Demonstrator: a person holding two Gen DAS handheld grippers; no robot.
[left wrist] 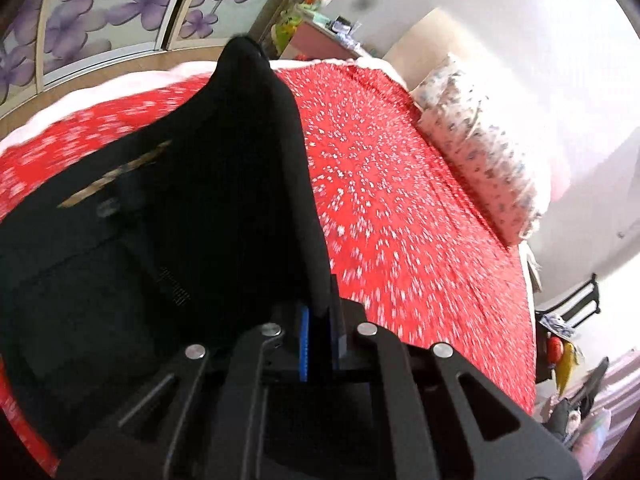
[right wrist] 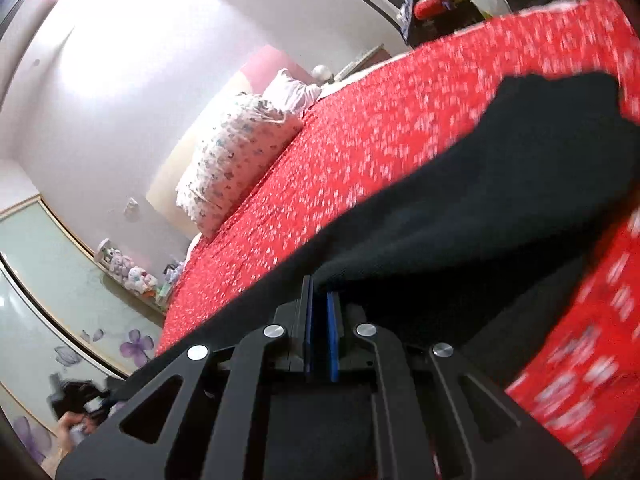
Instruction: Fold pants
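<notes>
black pants (left wrist: 192, 208) (right wrist: 500, 184) of soft, dark fabric, partly lifted in a draped ridge off the red dotted bed (left wrist: 400, 200), the rest lying spread on it.

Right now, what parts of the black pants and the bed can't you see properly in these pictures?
- Left wrist view: the black fabric pants hang in front, hiding the bed's near left part; the left claw pinches them.
- Left wrist view: the white specks on the red patterned bedspread are smeared by motion blur.
- Right wrist view: the pants run off the right edge, so their full shape is unclear; the right claw grips them.
</notes>
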